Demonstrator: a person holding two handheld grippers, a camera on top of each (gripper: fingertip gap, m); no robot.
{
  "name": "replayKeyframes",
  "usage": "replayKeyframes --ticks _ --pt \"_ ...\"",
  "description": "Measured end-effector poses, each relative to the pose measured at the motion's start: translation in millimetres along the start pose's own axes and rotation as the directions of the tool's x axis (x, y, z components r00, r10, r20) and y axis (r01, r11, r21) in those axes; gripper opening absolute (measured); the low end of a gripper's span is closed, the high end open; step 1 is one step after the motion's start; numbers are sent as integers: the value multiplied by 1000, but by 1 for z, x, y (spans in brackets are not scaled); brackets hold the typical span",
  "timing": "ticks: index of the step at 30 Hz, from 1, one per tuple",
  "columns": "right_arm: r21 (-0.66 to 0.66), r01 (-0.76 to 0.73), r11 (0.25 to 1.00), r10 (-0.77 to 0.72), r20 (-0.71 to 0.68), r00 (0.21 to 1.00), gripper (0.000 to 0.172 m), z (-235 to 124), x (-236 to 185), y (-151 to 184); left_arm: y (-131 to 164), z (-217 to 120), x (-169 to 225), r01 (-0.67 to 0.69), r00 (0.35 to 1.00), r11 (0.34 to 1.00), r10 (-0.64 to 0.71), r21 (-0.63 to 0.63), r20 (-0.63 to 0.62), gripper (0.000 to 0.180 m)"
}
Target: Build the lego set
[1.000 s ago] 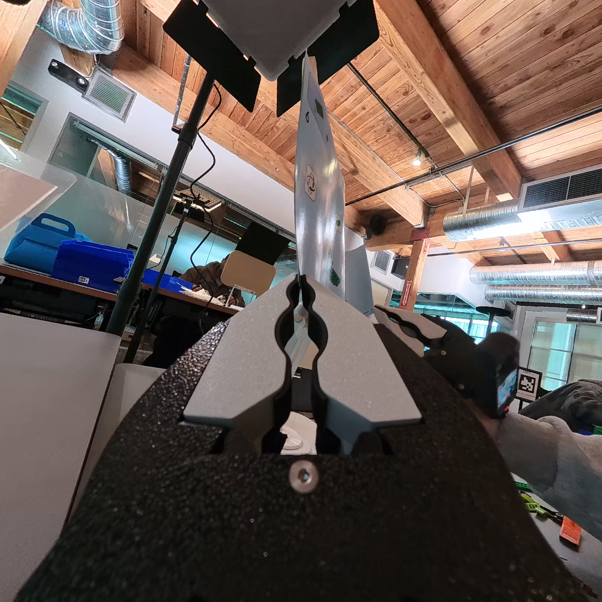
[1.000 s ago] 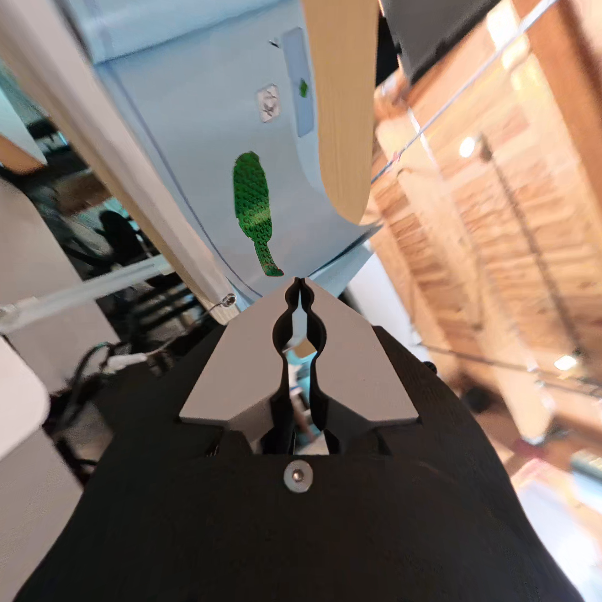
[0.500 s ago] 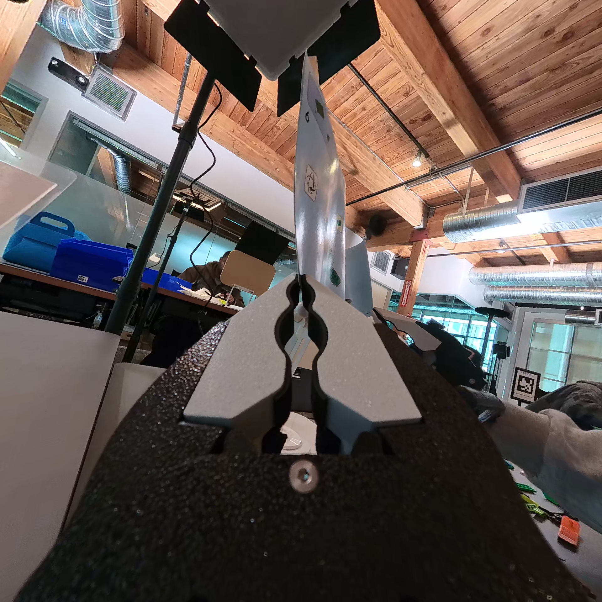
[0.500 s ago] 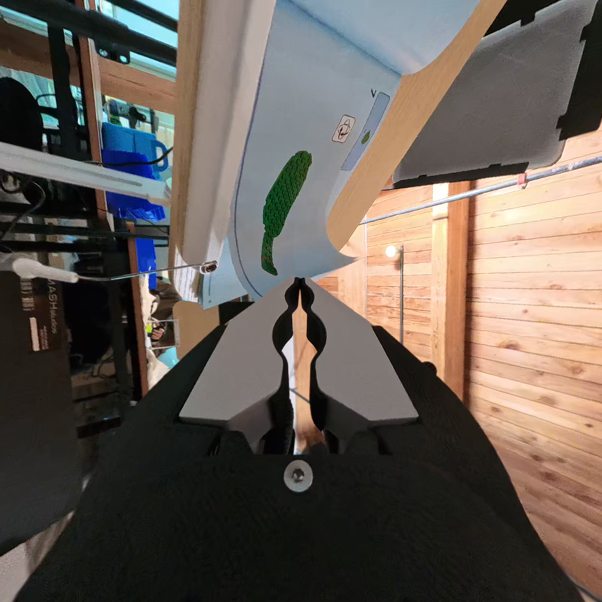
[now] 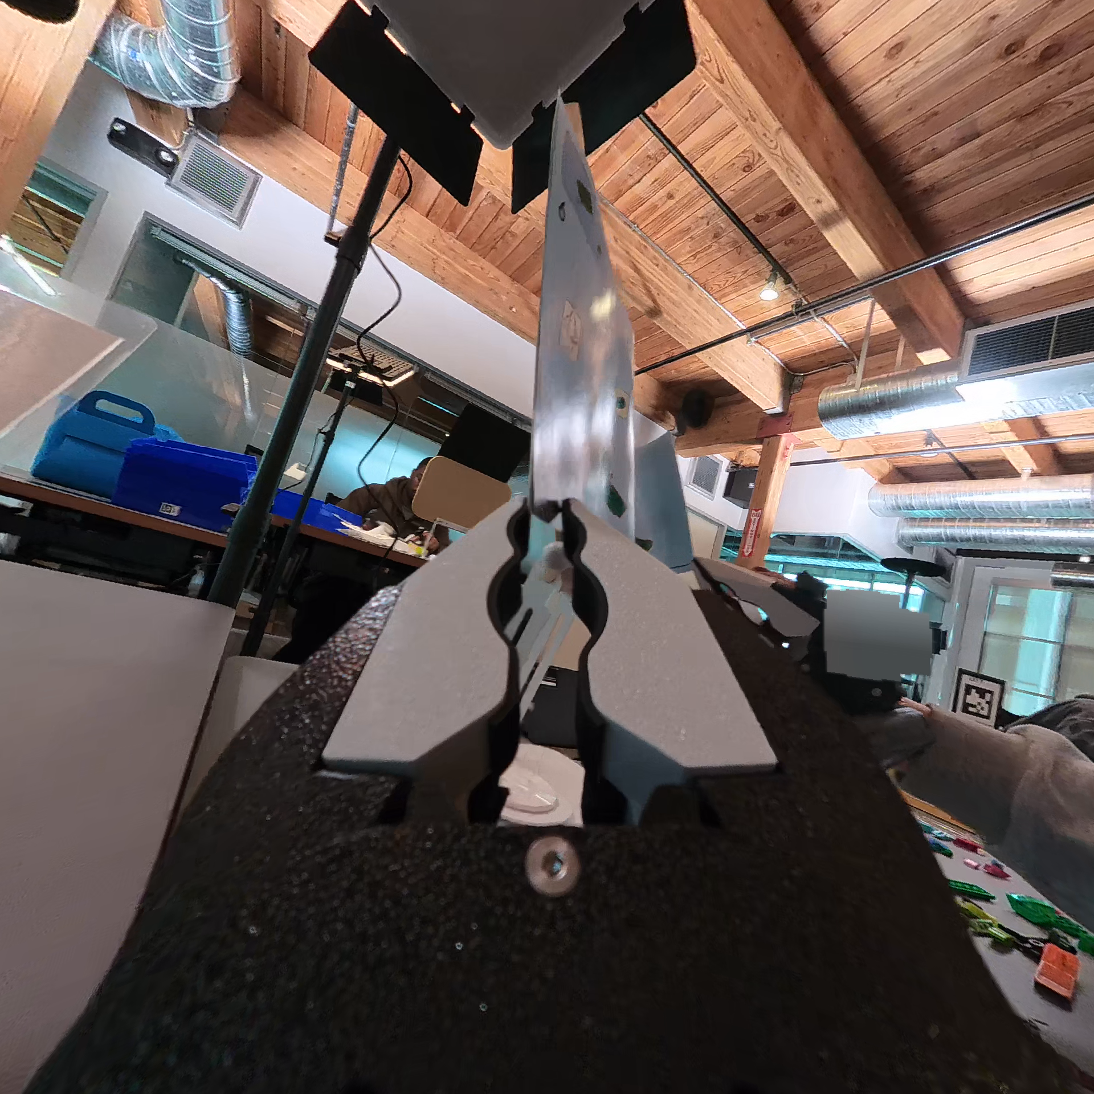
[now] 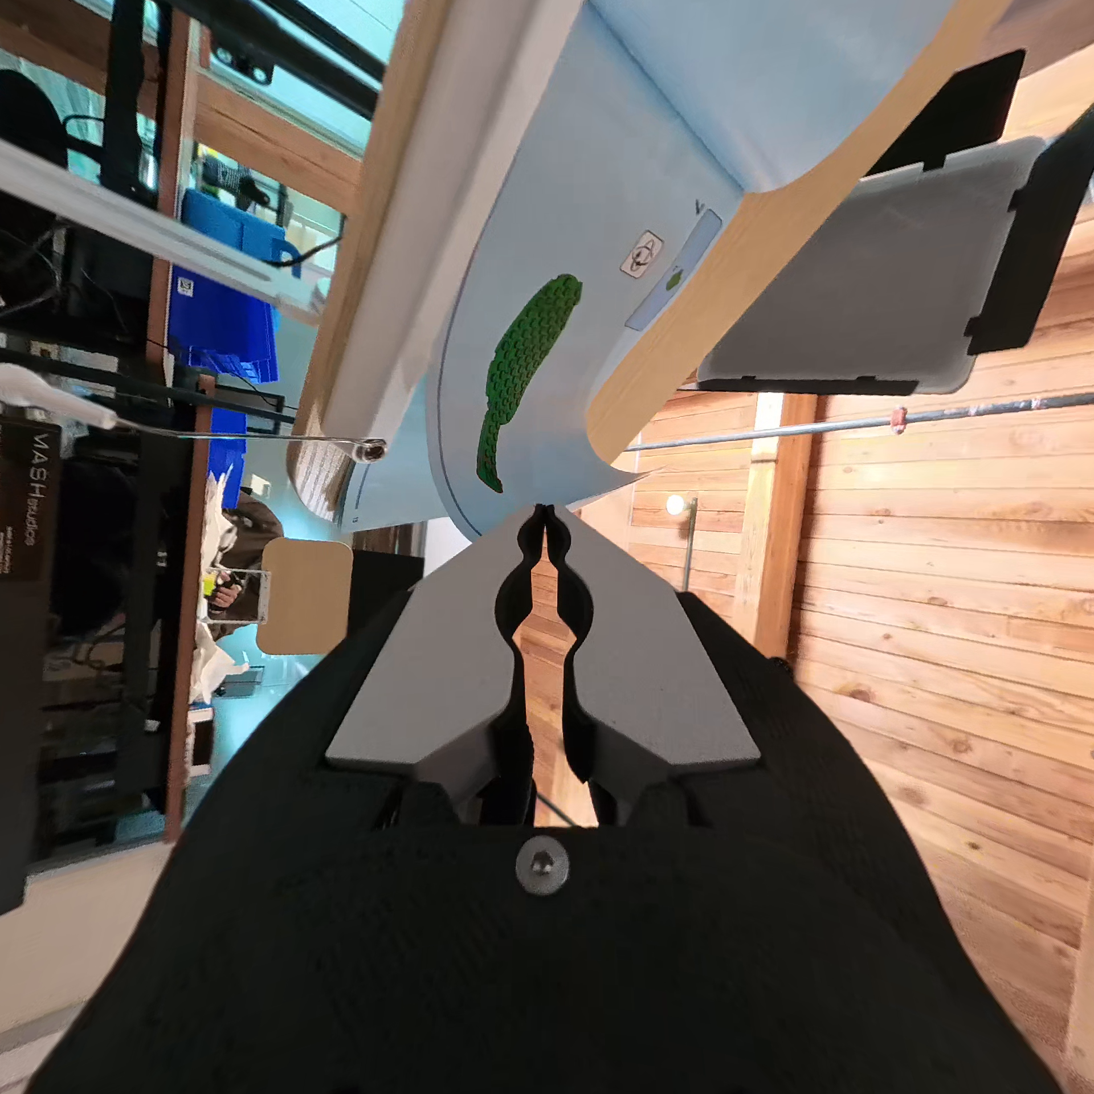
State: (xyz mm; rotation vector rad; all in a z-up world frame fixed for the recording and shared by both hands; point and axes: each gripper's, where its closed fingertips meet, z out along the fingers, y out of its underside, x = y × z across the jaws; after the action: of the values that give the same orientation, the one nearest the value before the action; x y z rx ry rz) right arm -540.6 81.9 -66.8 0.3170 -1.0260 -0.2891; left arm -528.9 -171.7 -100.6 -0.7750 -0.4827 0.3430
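The left gripper [image 5: 546,508] has its jaws slightly apart, the edge of a glossy booklet page [image 5: 583,355] standing in the narrow gap at 12 o'clock. The right gripper [image 6: 543,509] has its jaws closed on the page's [image 6: 533,248] lower edge. Bright bricks [image 5: 1030,923] lie on the bench [image 5: 1006,1000] at 4 o'clock.

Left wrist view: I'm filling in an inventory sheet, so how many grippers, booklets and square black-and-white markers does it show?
Grippers: 2, the left gripper and the right gripper
Booklet: 1
Square black-and-white marker: 1
Total: 4
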Motion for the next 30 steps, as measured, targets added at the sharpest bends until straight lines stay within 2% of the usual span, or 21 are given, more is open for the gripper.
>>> replayKeyframes --ticks 3,7,10,13,15,18,20,21,24,27,28,30 --pt "8 -50 999 50 -3 999 0 -8 10 -4 -2 -7 -2 -23 999 1000 22 12 46 31" --pt "3 -135 991 135 -9 991 0 -19 26 -3 -5 -20 8 -38 996 999 36 16 87 43" --pt "7 -191 982 191 -24 981 0 -26 39 -1 -2 -28 19 -59 993 998 61 -18 102 42" --pt "29 -239 970 241 -42 970 0 -31 51 -4 7 -34 53 11 1000 998 -11 -60 12 39" --pt "50 -250 967 253 -53 966 0 -33 57 -7 20 -30 84 -45 997 992 37 -117 -66 32" --pt "74 -269 960 273 -65 960 0 -35 63 -9 55 -6 139 -214 958 942 150 -257 -246 30" --pt "95 -274 957 281 -76 957 0 -38 68 -11 63 17 172 -259 925 928 158 -269 -345 30" --pt "107 -275 955 284 -84 955 0 -40 70 -11 62 32 181 -256 922 928 150 -270 -356 31" --pt "134 -289 948 303 -101 948 0 -48 76 -12 44 77 195 -101 933 964 6 -245 -360 36" --pt "163 -287 944 306 -111 945 0 -54 78 -15 33 110 190 47 933 971 -126 -233 -337 42" --pt "173 -280 944 302 -114 946 0 -56 78 -16 33 117 187 72 932 971 -147 -228 -333 39" --pt "190 -273 943 297 -114 948 0 -58 78 -18 33 125 180 81 939 978 -138 -190 -314 17"
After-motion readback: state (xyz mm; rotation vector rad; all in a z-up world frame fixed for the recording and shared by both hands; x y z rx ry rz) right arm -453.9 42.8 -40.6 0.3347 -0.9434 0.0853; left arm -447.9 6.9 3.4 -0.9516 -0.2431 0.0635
